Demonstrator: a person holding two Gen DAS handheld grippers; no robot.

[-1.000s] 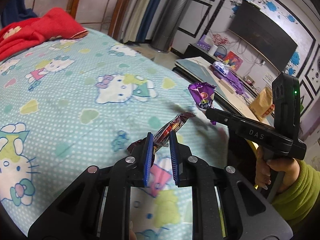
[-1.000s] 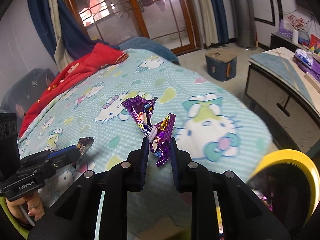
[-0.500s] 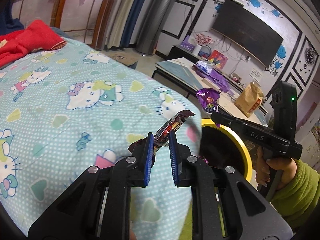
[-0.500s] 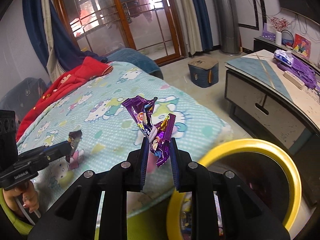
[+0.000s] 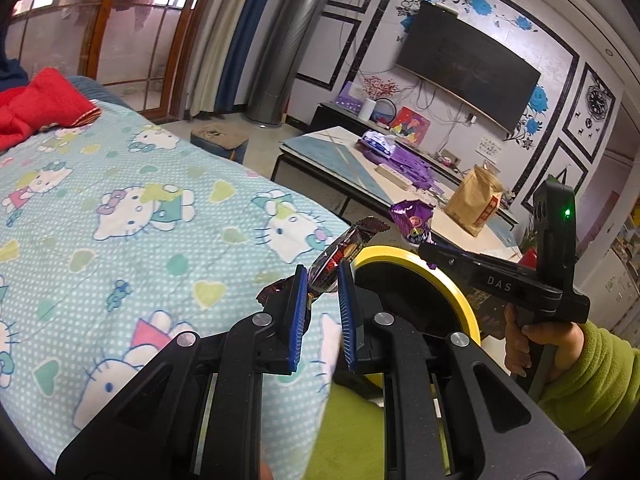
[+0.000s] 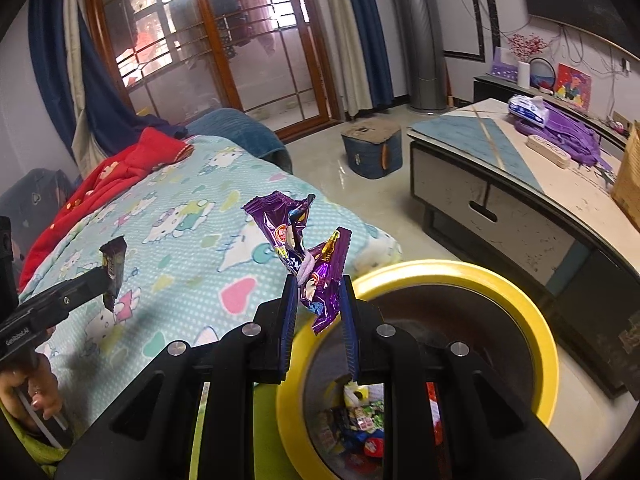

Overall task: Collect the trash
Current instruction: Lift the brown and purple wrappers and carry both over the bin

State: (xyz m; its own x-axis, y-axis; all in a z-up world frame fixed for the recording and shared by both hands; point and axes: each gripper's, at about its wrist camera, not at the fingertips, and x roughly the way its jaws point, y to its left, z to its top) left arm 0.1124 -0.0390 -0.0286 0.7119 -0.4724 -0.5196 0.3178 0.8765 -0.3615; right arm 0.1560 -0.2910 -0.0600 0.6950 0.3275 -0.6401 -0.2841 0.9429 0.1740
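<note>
1. The step in hand looks like the carry to the round yellow-rimmed dark waste bin (image 6: 532,312): both pieces of trash are up off the bed with the pale blue cartoon-cat cover (image 5: 132,220).
2. The left tongs (image 5: 323,286) pinch a dark brown and red glossy snack wrapper (image 5: 346,250), just beside the bin's rim, not yet over its mouth.
3. The right tongs (image 6: 318,300) pinch a crumpled purple foil wrapper (image 6: 304,248) at the bin's near edge.
4. The next move probably calls for bringing each wrapper over the opening, then spreading the tongs.
5. The bin's body is cut off; the litter inside it is too jumbled to identify.
</note>
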